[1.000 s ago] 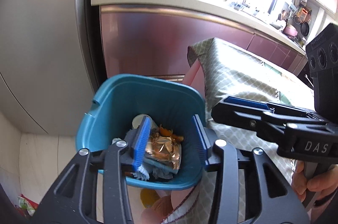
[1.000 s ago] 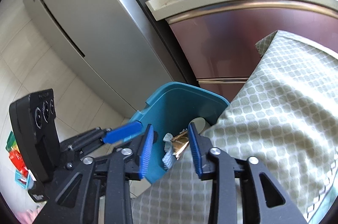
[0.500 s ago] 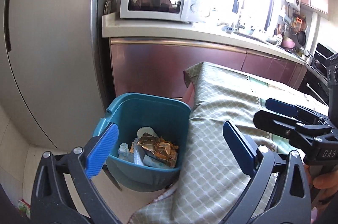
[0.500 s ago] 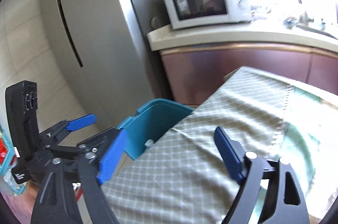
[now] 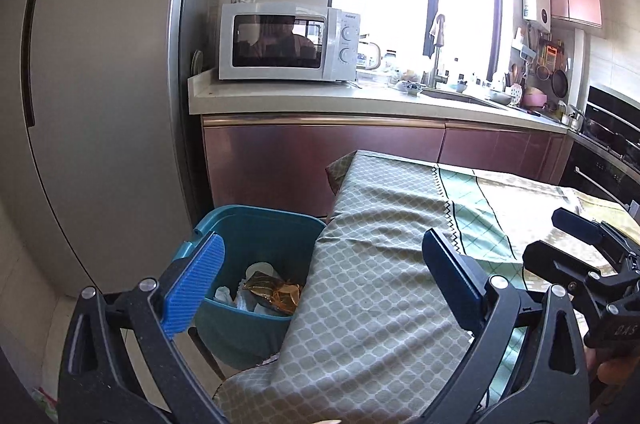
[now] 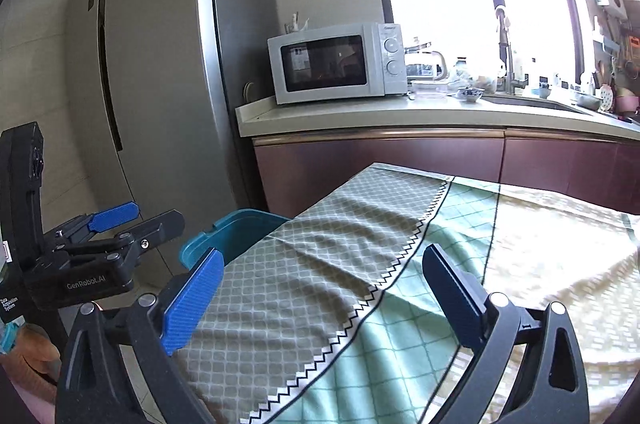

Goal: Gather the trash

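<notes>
The teal bin [image 5: 256, 236] stands on the floor against the table's left end. It holds a crumpled gold wrapper [image 5: 272, 292], a white cup [image 5: 260, 270] and tissue scraps. My left gripper [image 5: 320, 252] hangs open and empty above the bin's near rim and the tablecloth [image 5: 380, 264]. My right gripper [image 6: 323, 258] is over the cloth, its jaws opening with nothing between them. In the right wrist view only the bin's rim [image 6: 240, 220] shows, with the left gripper [image 6: 152, 216] at the left. The right gripper [image 5: 548, 236] appears at the right edge of the left wrist view.
A steel fridge [image 5: 100, 104] rises left of the bin. Behind it runs a counter [image 5: 320, 102] with a microwave [image 5: 286, 42] and a sink [image 5: 460, 96] under a bright window. The green checked tablecloth [image 6: 520, 224] drapes over the table's end.
Both grippers have drawn back and up from the bin and spread their jaws wide. The gold wrapper that sat between the pads now lies in the bin.
</notes>
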A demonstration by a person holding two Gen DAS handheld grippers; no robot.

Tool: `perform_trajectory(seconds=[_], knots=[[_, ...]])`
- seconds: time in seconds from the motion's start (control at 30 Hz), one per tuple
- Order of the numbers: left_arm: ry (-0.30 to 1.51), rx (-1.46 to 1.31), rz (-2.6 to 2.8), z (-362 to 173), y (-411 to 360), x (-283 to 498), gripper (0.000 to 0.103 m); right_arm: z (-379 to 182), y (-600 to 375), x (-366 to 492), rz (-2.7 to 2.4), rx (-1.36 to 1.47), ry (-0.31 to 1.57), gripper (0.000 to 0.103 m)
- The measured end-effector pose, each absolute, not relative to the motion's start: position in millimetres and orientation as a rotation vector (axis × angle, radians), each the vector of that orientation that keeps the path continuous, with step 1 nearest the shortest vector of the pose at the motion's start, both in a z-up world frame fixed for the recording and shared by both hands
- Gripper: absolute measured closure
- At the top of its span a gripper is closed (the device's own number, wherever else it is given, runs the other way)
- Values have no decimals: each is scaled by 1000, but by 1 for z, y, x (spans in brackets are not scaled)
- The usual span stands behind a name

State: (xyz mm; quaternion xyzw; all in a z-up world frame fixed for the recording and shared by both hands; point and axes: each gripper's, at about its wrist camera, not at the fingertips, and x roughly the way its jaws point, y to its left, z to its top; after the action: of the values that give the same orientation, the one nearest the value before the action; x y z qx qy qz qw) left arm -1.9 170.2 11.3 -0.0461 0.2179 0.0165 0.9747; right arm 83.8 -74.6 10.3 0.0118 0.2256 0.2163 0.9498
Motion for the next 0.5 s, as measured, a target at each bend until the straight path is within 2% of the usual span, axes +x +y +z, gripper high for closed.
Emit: perform_trajectory(seconds=[0.5], knots=[[351, -11, 31, 18, 121, -26, 6, 11, -129, 39, 235, 33, 353, 7]])
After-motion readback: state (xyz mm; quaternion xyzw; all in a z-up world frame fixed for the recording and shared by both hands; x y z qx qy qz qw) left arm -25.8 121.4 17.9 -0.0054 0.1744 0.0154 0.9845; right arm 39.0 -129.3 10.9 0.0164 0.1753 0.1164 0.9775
